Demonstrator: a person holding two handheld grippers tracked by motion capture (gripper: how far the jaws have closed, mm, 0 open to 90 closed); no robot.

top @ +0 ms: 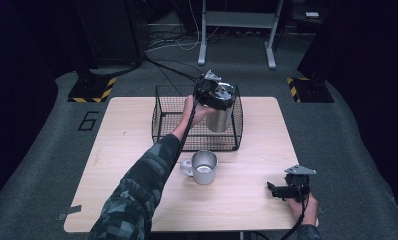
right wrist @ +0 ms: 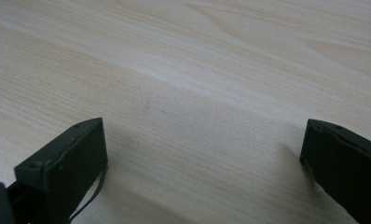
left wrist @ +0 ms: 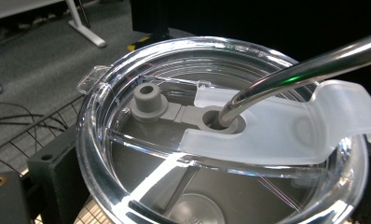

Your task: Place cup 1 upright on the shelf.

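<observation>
Steel tumbler hangs tilted over the wire basket, held near its clear lid by your left hand-held gripper. Smooth metal slips easily, so grip the rigid wall, not the straw. Your right hand-held gripper rests wide open on the tabletop.

Light wooden table bearing a black wire basket and a steel mug just before it.
</observation>
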